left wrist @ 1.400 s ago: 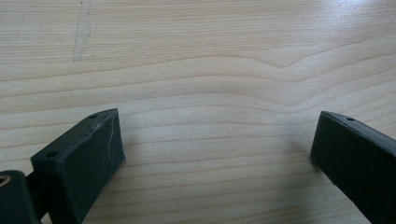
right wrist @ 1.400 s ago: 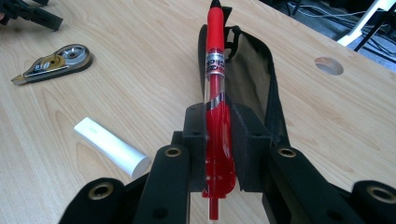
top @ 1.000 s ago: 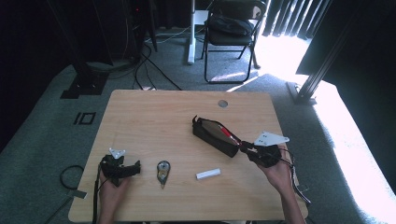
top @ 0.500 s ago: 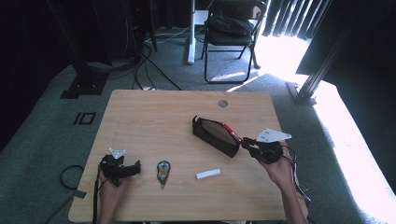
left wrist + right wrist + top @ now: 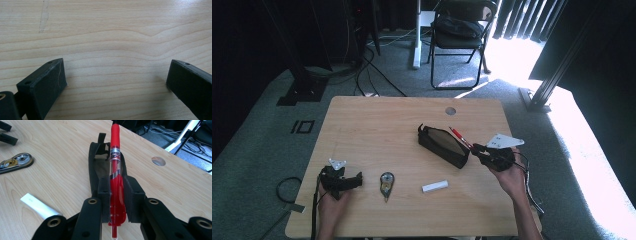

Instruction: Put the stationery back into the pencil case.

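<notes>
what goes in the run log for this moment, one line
right gripper: shut on red pen | over open black pouch | left gripper: open, on table

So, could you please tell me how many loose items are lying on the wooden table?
3: a black fabric pencil case right of centre, a white rectangular eraser nearer the front, and a flat metal tool left of it.

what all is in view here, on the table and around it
red plastic pen: 1, red with clear barrel, clamped in the right gripper beside the pouch
black fabric pencil pouch: 1, black, open, table centre-right
white rectangular eraser: 1, white, near front edge
teardrop-shaped metal-and-black tool: 1, dark with gold, left of the eraser
wooden table: 1, light wood, round hole at back
black folding chair: 1, black, behind table
left gripper: 1, black, open, front left
right gripper: 1, black, shut on the pen
</notes>
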